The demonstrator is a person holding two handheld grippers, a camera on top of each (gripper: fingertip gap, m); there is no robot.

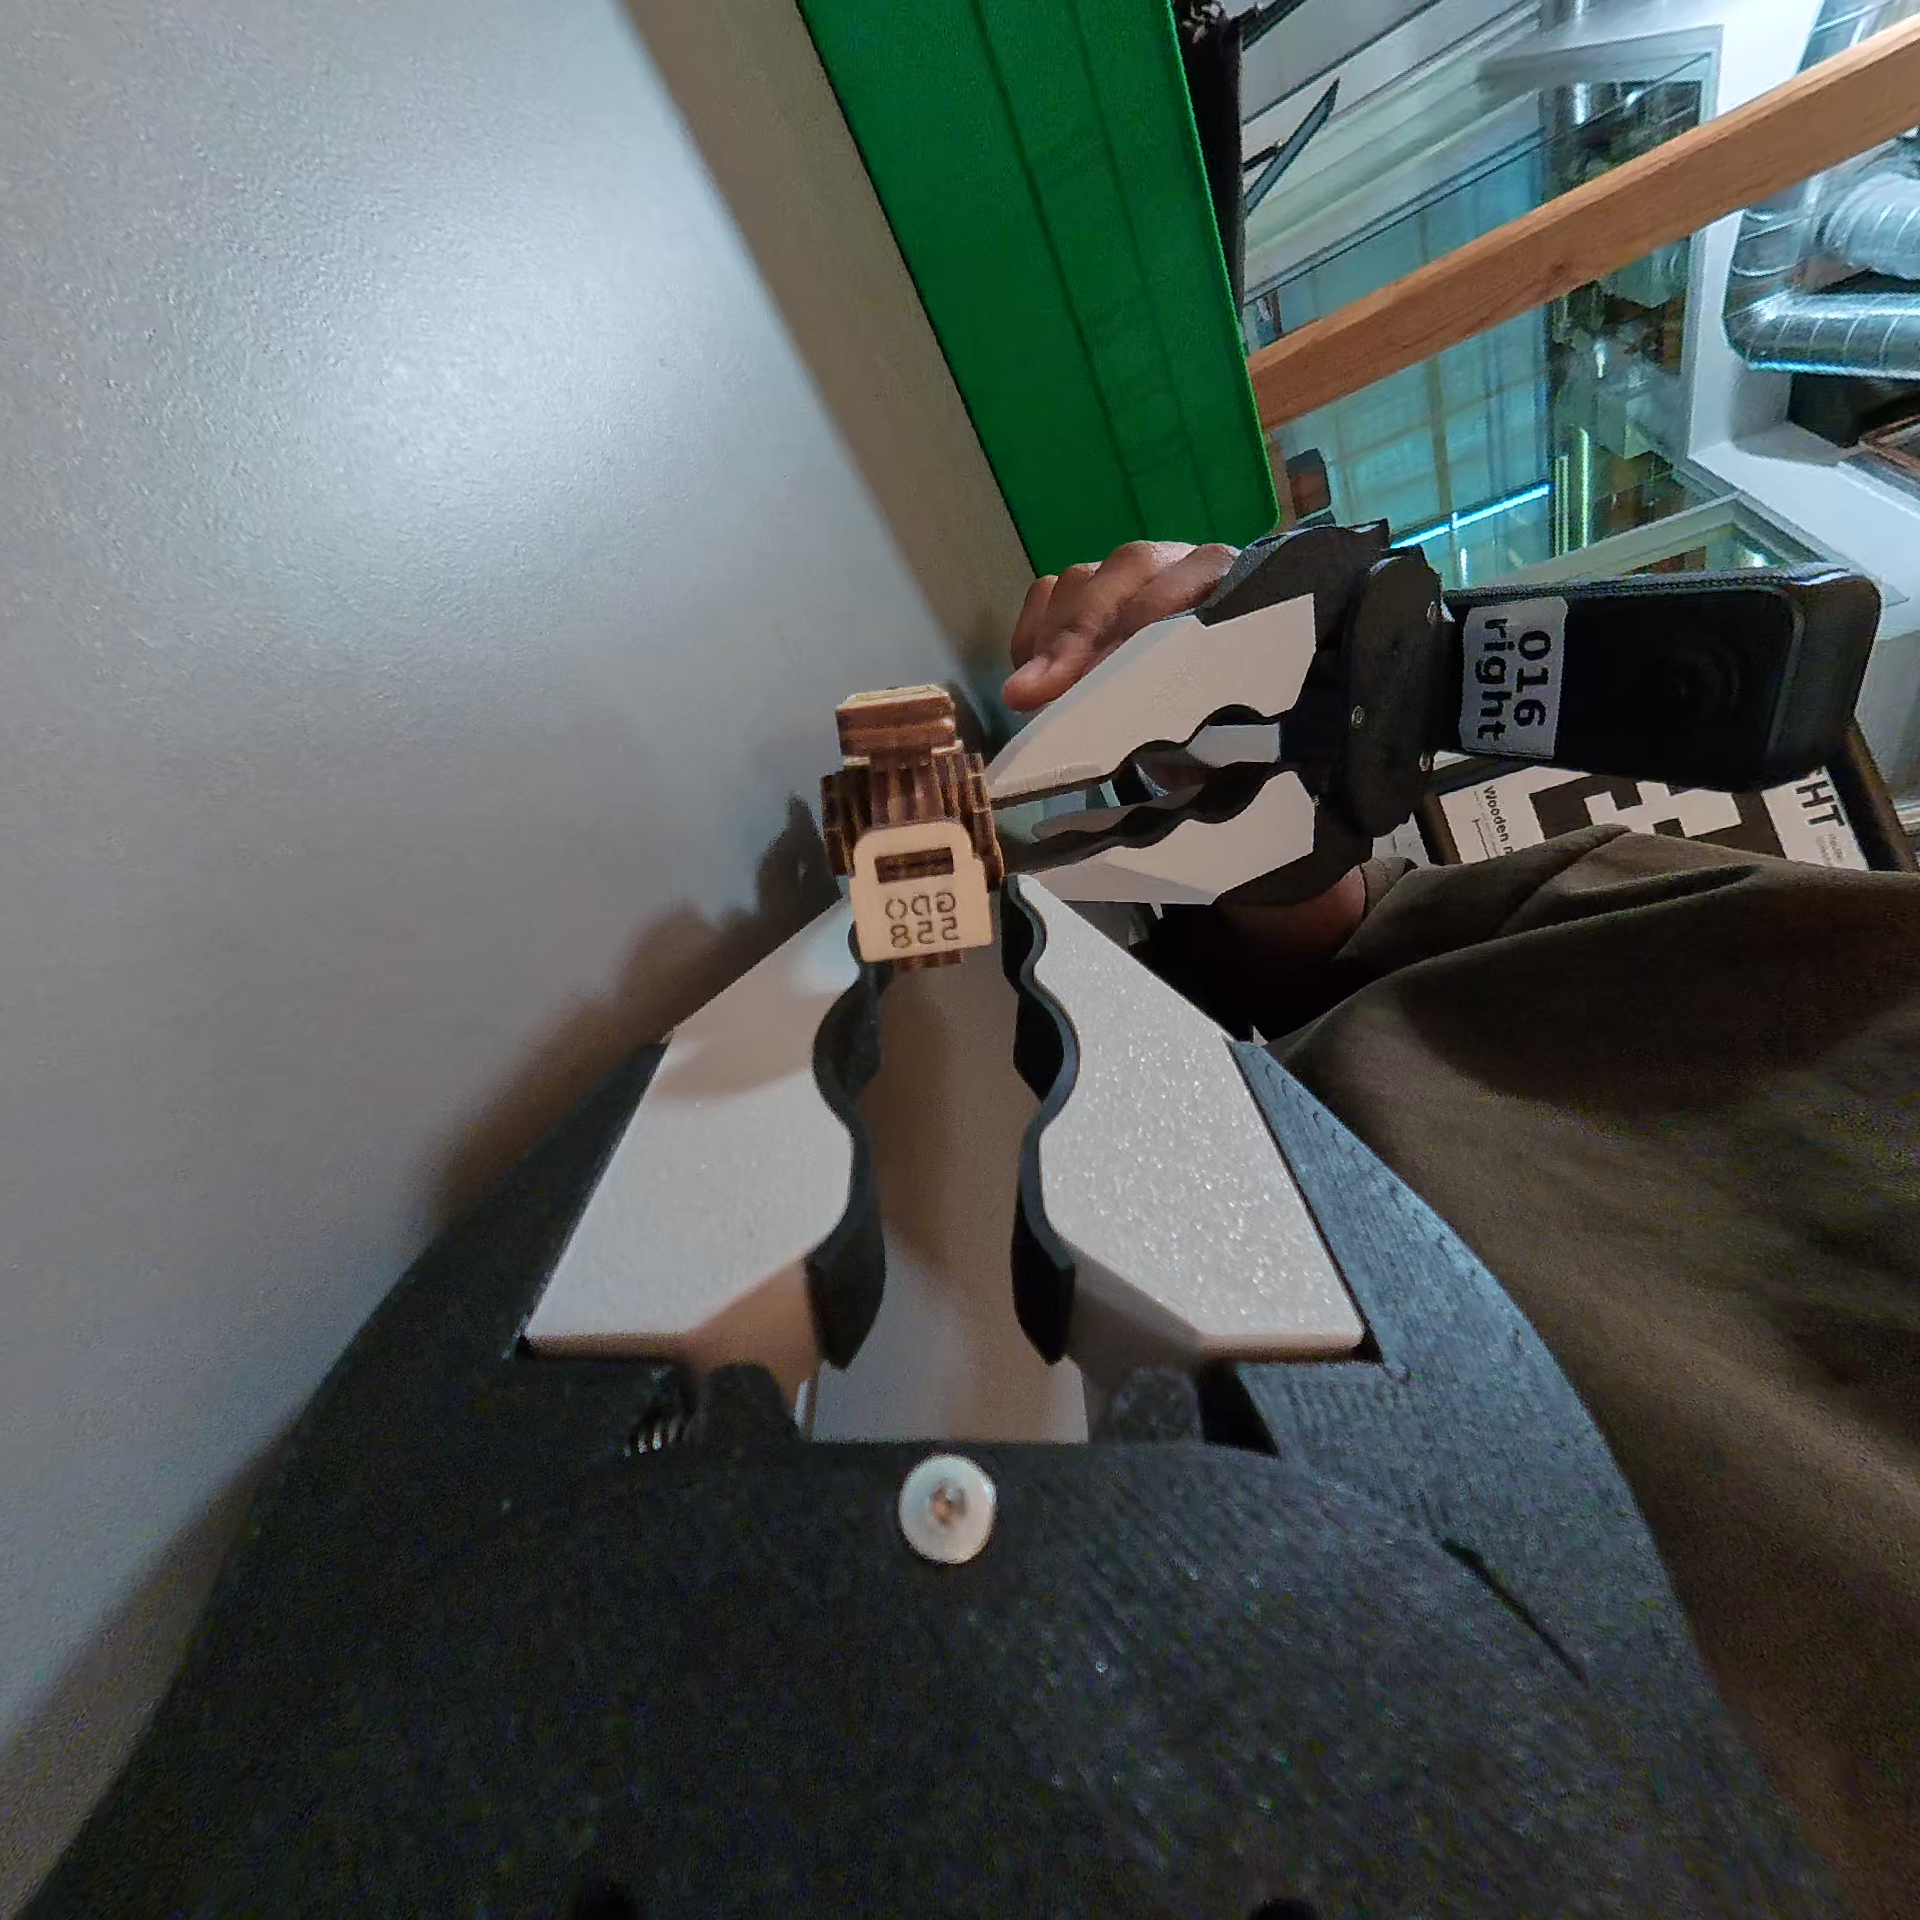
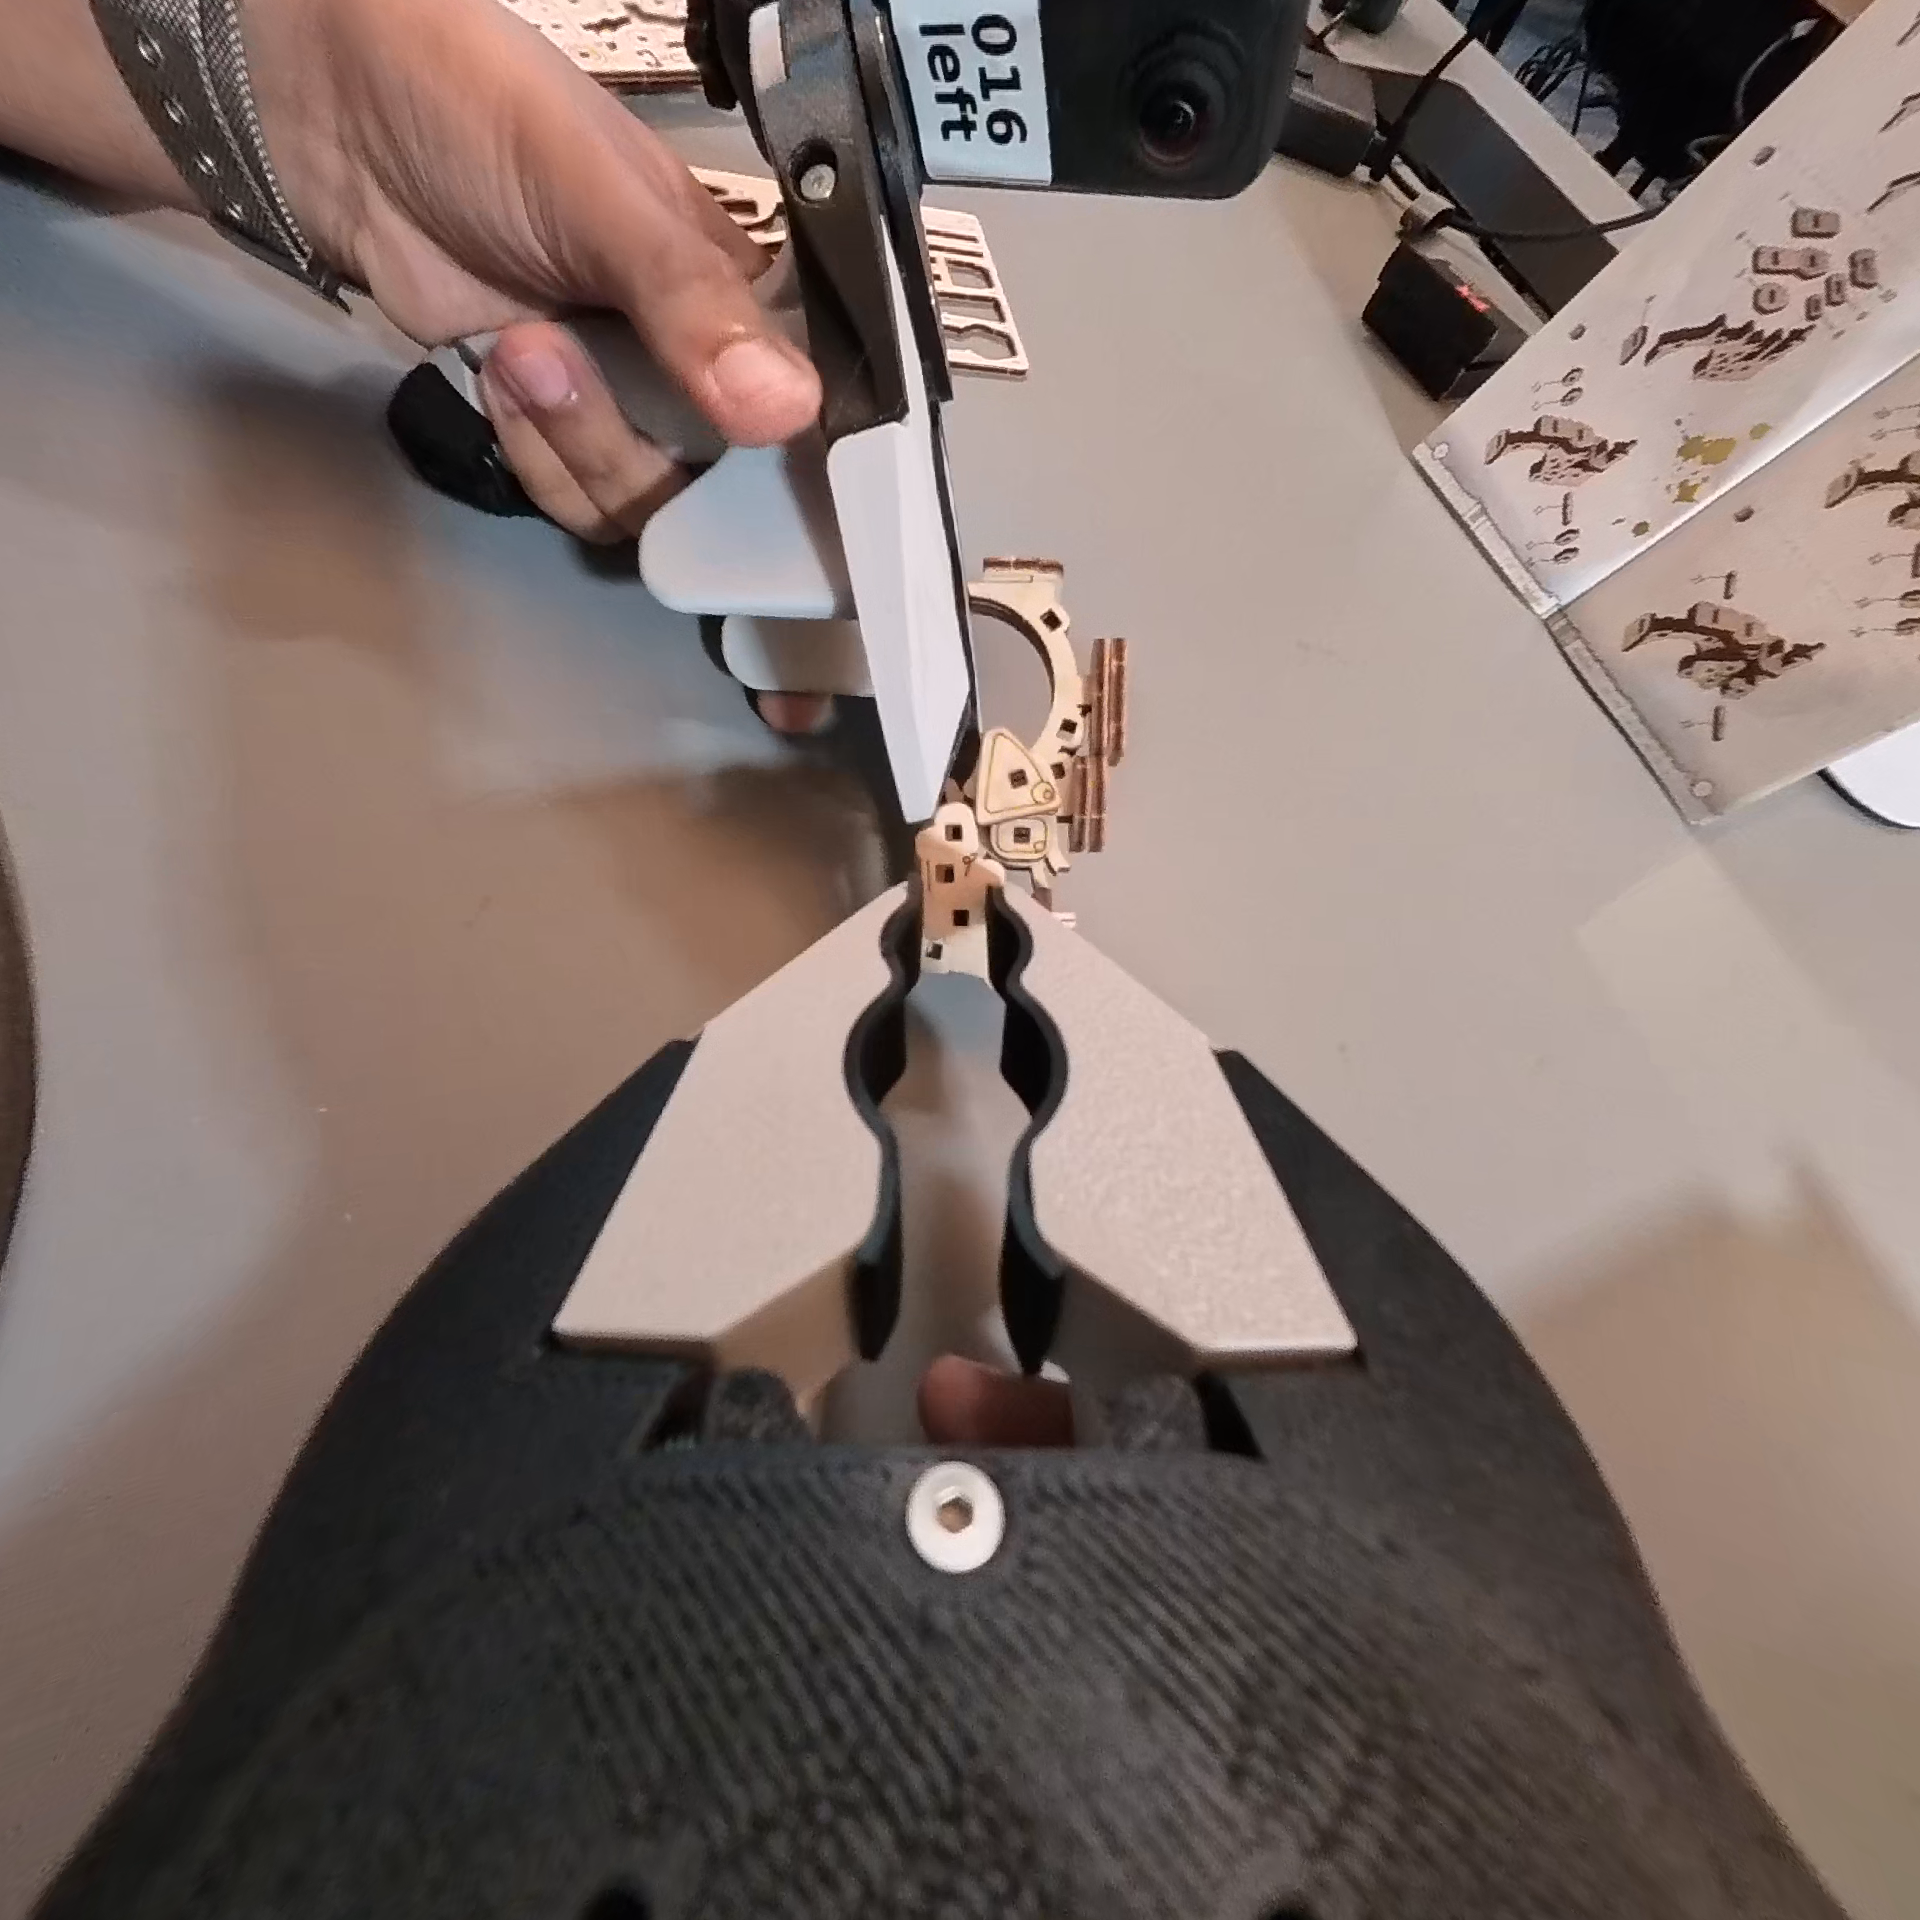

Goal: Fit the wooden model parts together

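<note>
My left gripper (image 1: 935, 925) is shut on a small layered wooden model assembly (image 1: 914, 821) and holds it in the air. My right gripper (image 2: 956, 914) is shut on a thin flat wooden piece (image 2: 948, 883) with small square holes. That piece's far end touches the assembly (image 2: 1023, 795). In the left wrist view the right gripper (image 1: 1003, 808) comes in from the right and its tips meet the assembly's side. In the right wrist view the left gripper (image 2: 935, 810) comes down from above. A ring-shaped wooden part (image 2: 1060, 665) shows behind it; I cannot tell if it is joined.
A grey table (image 2: 1299, 1039) lies below. An open instruction booklet (image 2: 1714, 468) stands at the right. Punched wooden sheets (image 2: 977, 301) and a small black box (image 2: 1439, 312) lie farther back. A person's olive sleeve (image 1: 1610, 1195) is at the right, and a green panel (image 1: 1039, 260) stands behind. Both grippers' tips are close together, under 4 cm apart.
</note>
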